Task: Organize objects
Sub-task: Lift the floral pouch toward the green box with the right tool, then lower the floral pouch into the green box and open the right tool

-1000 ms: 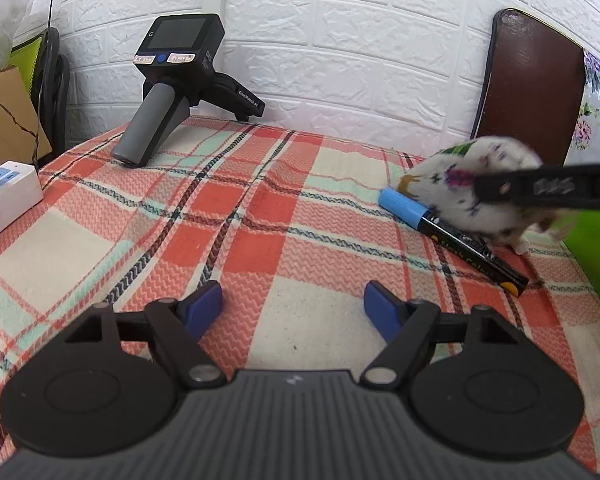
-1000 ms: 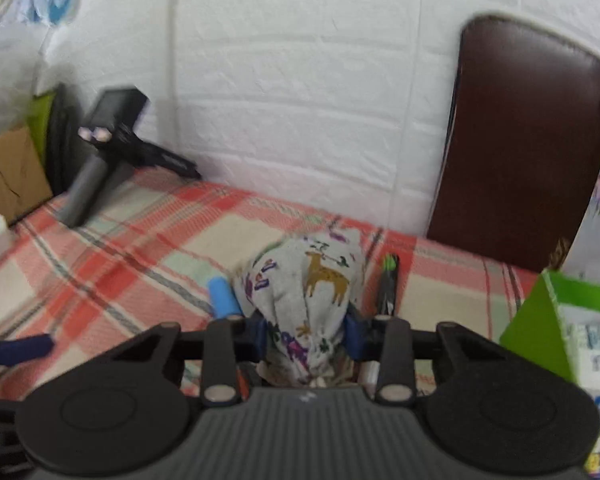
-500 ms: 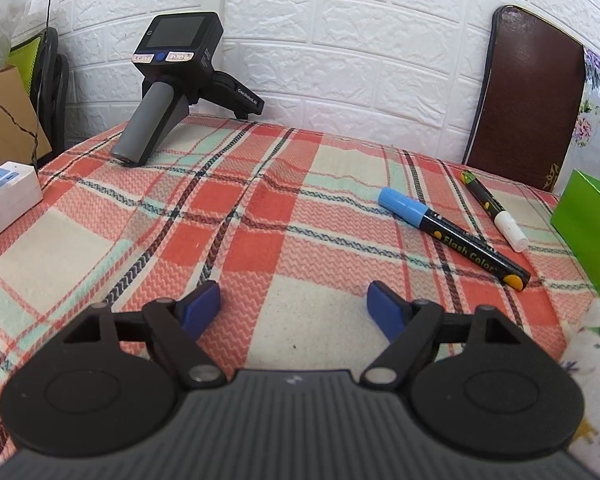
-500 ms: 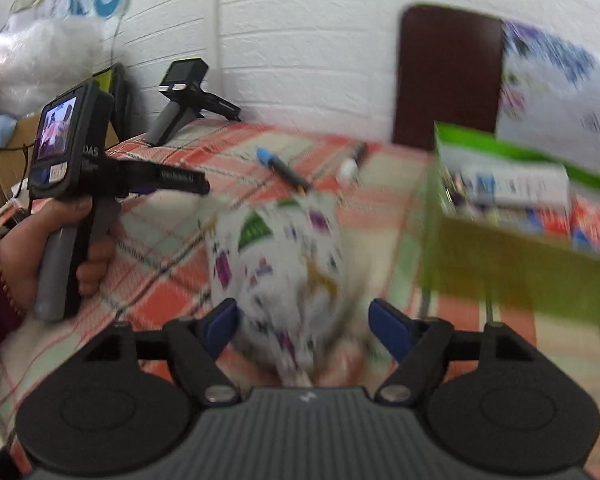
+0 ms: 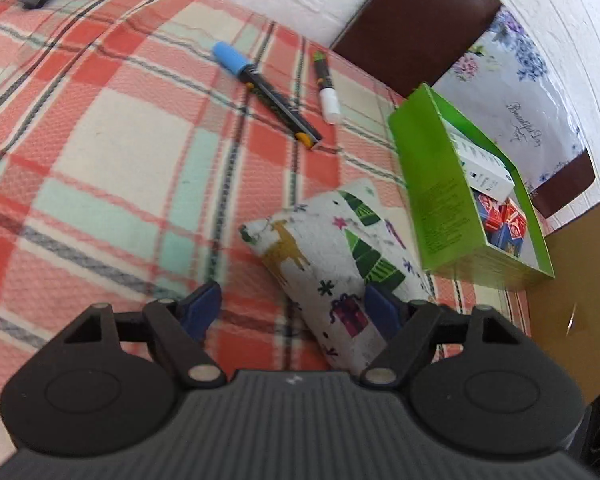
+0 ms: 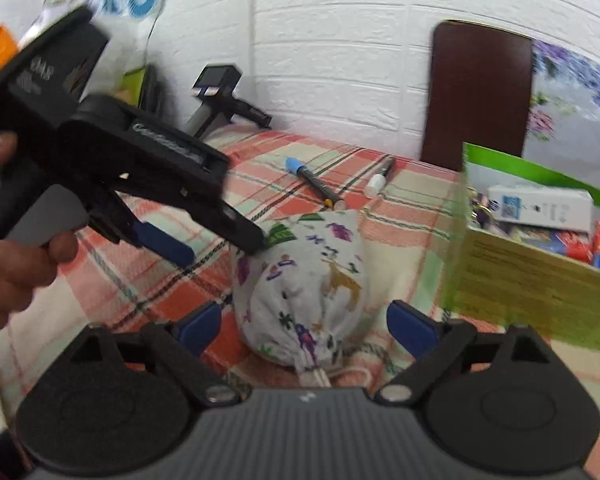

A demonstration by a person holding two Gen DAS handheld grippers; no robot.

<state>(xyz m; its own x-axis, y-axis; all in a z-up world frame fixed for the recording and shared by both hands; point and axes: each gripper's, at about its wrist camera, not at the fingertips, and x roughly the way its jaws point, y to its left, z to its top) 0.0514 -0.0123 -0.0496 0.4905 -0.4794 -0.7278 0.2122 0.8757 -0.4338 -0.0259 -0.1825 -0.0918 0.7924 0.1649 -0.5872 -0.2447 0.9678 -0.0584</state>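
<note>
Lying on the plaid tablecloth (image 5: 100, 140), the printed fabric pouch (image 5: 332, 256) sits just beside the green box (image 5: 436, 200), its drawstring end toward the right wrist camera. Left gripper (image 5: 296, 308): jaws spread wide, straddling the pouch's near end; right-hand pad at the fabric, contact uncertain. Right gripper (image 6: 306, 326): jaws wide, either side of the pouch, not touching. Blue-capped marker (image 5: 266, 92) and white-capped marker (image 5: 326, 86) lie farther back, apart from the pouch.
</note>
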